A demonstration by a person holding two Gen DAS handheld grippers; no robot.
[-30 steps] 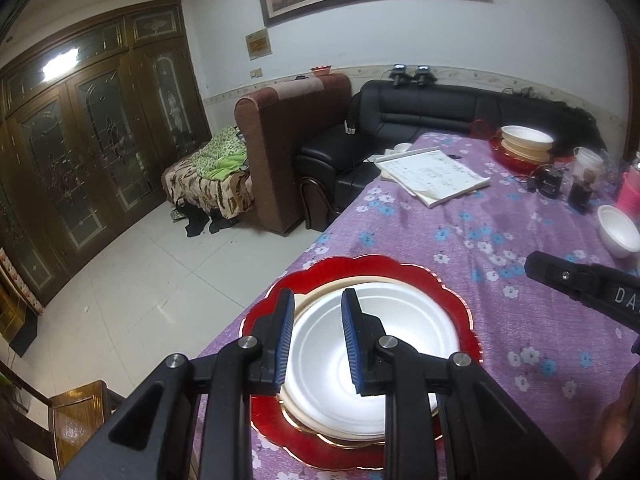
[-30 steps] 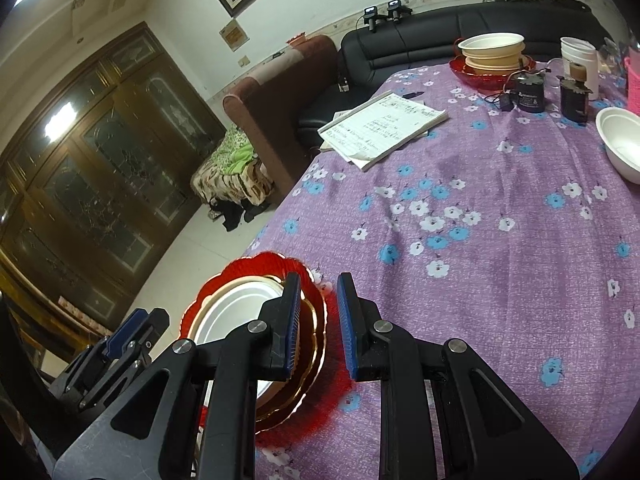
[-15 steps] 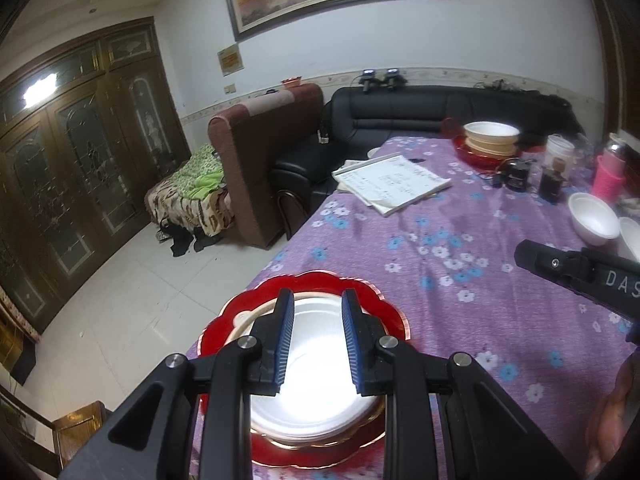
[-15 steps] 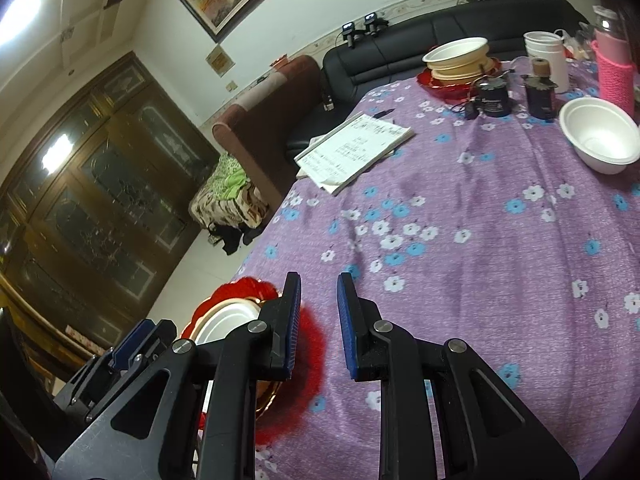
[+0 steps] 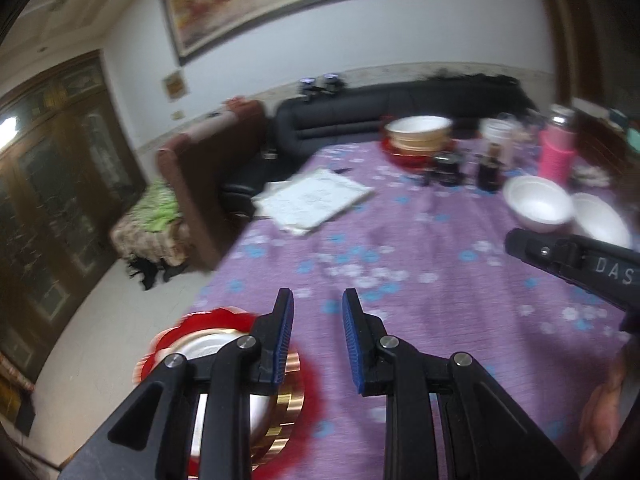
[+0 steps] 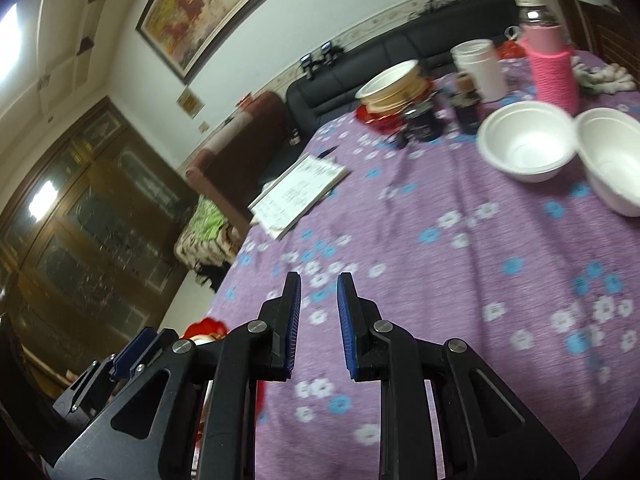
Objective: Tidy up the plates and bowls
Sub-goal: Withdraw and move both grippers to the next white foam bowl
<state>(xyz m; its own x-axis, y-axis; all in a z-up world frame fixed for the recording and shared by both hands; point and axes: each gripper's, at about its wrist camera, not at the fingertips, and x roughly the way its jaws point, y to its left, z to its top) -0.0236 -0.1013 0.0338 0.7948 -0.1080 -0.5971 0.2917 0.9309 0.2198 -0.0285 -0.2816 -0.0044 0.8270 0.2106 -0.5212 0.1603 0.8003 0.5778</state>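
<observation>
A stack of a red scalloped plate (image 5: 192, 320), a gold plate and a white plate (image 5: 204, 346) lies at the table's near left corner, partly hidden behind my left gripper's left finger. My left gripper (image 5: 317, 292) hovers over bare cloth just right of the stack, its jaws opening with nothing between them. My right gripper (image 6: 319, 276) is narrowly open and holds nothing, also over bare cloth. Two white bowls (image 6: 524, 144) (image 6: 612, 160) sit side by side at the far right. A second stack of bowls on a red plate (image 6: 394, 80) stands at the far end.
The purple flowered tablecloth (image 6: 440, 260) covers the table. A pad of papers (image 6: 300, 192) lies near its left edge. A pink bottle (image 6: 552, 68), a white cup (image 6: 480, 64) and dark jars (image 6: 424, 120) crowd the far end. A person's hand (image 5: 604, 400) shows at lower right.
Both grippers have swept right across the table, away from the near plate stack, which has slid to the lower left of each view. The white bowls look closer. The left jaws stand slightly wider.
</observation>
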